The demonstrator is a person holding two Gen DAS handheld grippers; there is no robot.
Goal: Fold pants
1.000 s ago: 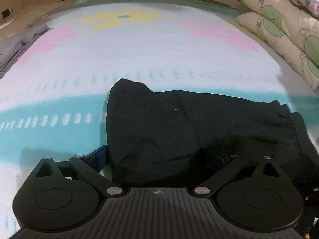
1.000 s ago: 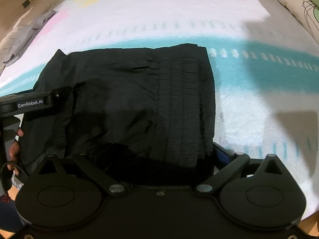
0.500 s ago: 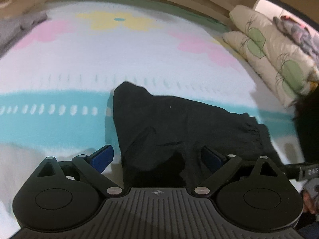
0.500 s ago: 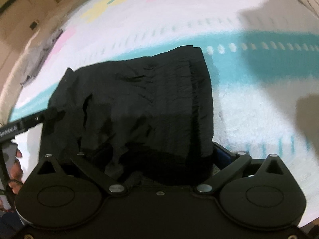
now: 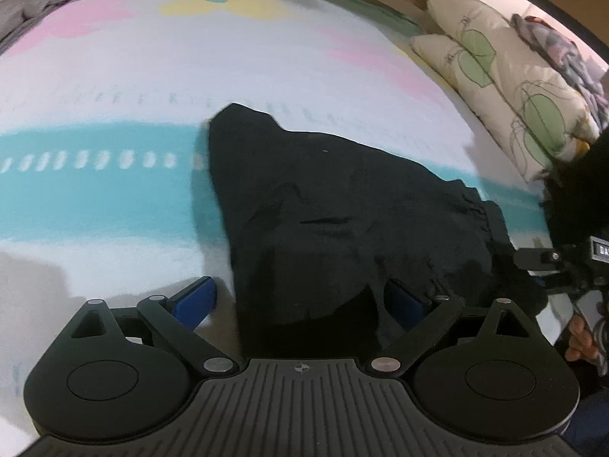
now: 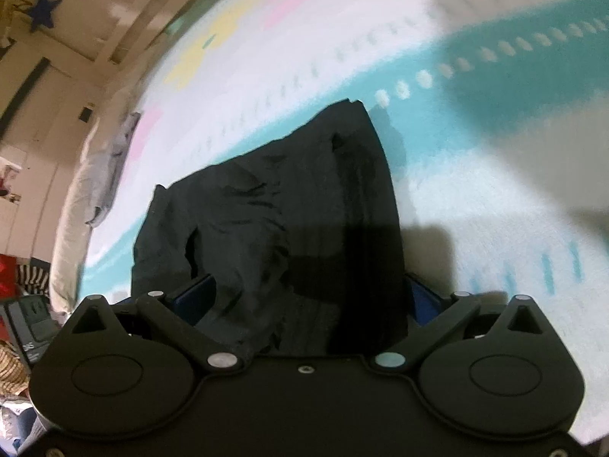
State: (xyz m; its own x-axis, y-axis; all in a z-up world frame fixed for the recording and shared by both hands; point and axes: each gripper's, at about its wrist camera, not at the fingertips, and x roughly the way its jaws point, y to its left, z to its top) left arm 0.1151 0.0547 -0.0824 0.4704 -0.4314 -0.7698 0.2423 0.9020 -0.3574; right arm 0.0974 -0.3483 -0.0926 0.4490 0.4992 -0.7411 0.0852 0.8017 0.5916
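- Two grippers sit at the near edge of the black pants [image 5: 342, 221], which lie folded in a rumpled heap on the bed [image 5: 114, 198], across its teal stripe.
- Left gripper [image 5: 300, 299]: jaws spread wide, blue pads [image 5: 194, 299] apart; the pants' edge lies between them, not pinched.
- Right gripper [image 6: 304, 297]: jaws also wide apart, cloth bunched loosely between the pads [image 6: 196, 295].
- Pillows [image 5: 506, 76] are stacked at the far right.
- Grey cloth [image 5: 30, 7] lies at the bed's far left corner.
- A hand [image 5: 582, 342] shows at the right edge of the left view.
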